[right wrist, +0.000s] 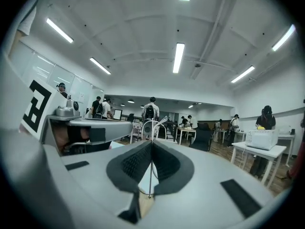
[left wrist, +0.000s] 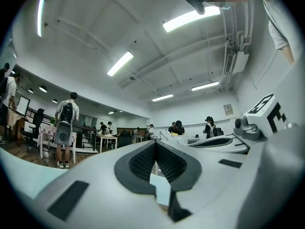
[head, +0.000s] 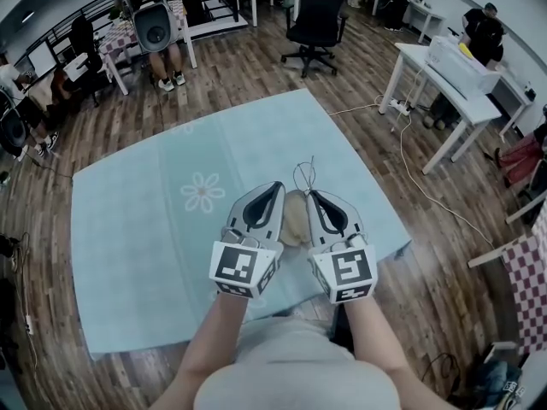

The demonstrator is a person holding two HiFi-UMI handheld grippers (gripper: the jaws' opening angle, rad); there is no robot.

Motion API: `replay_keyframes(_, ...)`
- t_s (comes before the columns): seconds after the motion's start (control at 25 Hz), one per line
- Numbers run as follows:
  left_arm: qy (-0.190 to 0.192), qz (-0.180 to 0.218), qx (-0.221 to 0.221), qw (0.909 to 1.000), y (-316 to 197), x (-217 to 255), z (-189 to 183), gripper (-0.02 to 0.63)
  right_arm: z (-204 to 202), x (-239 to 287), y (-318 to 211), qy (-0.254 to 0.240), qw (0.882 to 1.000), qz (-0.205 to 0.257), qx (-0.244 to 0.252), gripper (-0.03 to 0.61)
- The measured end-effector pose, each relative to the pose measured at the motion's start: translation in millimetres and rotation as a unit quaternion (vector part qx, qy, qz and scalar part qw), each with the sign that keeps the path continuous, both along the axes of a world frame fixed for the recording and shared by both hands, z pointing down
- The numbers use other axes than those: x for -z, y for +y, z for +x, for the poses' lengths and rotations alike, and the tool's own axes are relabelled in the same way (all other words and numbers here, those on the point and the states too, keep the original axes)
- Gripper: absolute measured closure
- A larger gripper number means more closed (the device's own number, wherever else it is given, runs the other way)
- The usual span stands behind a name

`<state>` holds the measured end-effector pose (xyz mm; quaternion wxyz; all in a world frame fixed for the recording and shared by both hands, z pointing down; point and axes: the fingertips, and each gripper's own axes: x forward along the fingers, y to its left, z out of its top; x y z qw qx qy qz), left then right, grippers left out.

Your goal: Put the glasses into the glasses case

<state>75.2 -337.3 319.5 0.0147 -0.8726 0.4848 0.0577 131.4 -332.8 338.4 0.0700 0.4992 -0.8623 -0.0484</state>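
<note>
Head view: in the lower middle, my left tongs (head: pixel 275 186) and right tongs (head: pixel 312 193) sit side by side over the tan glasses case (head: pixel 295 219) on the blue cloth (head: pixel 137 229), so the glasses (head: pixel 303 173) hang just above it. Left gripper view: the tongs are pressed together at the tip; I think they hold nothing. Right gripper view: the tongs pinch the glasses' thin wire arm.

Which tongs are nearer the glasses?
Right. The right tongs are shut on the thin wire arm of the glasses. The left tongs are alongside, just left of them, with none of the frame between the jaws.
</note>
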Motion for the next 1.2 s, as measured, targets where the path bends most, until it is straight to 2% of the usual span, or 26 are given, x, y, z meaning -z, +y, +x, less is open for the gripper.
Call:
replay_keyframes(0.32,0.003,0.016,0.003,0.9999,5.9,3.4,-1.2,0.604,-1.2,12.4,9.5,-0.018,1.0,0.023,-0.009,0.568)
replay_keyframes(0.56,0.0,0.025,-0.001,0.9997,9.4,7.6,0.6,0.604,-9.4,12.0,14.6,-0.001,0.999,0.04,0.014,0.568)
replay_keyframes(1.2,-0.01,0.025,0.0,0.9996,10.8,8.3,2.8,0.606,-10.8,17.7,18.0,0.002,0.999,0.046,0.006,0.568)
